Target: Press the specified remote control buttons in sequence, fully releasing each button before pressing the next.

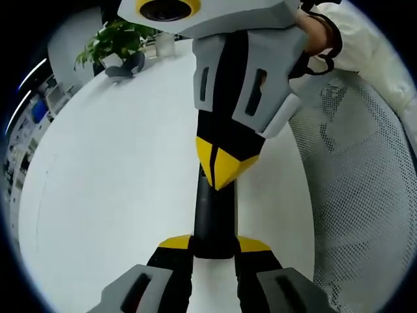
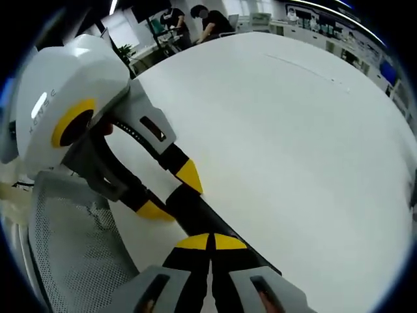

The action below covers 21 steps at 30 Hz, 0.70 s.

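A slim black remote control (image 1: 214,218) lies lengthwise between the yellow-tipped jaws of my left gripper (image 1: 214,244), which is shut on it just above the white table (image 1: 111,189). My right gripper (image 1: 221,171) comes down from the top of the left gripper view, shut, its joined yellow tips touching the remote's upper face. In the right gripper view, my right gripper (image 2: 210,242) shows its tips closed together over the remote (image 2: 193,210), which the left gripper (image 2: 171,194) clamps from both sides. The buttons are hidden.
A potted plant (image 1: 117,38) and a grey object (image 1: 127,66) stand at the table's far edge. A white mesh chair (image 1: 365,195) sits close beside the table (image 2: 293,130). A person's sleeve (image 1: 368,32) holds the right gripper. People sit at desks (image 2: 208,23) far behind.
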{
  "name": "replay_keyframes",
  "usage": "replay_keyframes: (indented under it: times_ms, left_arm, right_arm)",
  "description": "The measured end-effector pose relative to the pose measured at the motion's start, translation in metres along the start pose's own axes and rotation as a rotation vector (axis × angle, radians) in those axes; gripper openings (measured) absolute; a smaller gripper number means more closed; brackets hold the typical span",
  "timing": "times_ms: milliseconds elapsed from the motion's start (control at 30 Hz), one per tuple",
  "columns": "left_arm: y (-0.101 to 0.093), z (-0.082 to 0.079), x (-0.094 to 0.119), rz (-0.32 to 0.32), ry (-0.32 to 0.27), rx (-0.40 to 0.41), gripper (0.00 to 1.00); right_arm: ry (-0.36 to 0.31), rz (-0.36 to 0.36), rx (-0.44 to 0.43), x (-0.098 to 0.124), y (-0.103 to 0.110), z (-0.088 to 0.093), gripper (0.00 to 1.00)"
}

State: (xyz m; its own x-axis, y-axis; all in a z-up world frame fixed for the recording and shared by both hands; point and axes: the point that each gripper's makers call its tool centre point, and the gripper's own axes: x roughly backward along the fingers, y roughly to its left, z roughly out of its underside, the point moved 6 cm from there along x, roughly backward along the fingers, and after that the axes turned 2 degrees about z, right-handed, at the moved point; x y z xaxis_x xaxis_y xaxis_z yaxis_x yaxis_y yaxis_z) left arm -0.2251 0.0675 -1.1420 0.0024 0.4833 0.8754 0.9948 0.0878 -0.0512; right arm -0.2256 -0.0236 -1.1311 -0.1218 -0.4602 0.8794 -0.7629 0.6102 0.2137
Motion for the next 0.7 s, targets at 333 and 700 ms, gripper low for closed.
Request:
replay_keyframes:
  times_ms: [333, 700]
  left_arm:
    - [-0.0008, 0.0004, 0.0005, -0.004, -0.014, 0.002, 0.22]
    - [-0.0016, 0.0001, 0.0008, -0.003, -0.011, 0.001, 0.22]
  right_arm:
    - [-0.007, -0.012, -0.022, 0.0001, -0.0011, 0.0004, 0.0]
    - [-0.023, -0.017, -0.047, 0.0006, 0.0014, -0.001, 0.0]
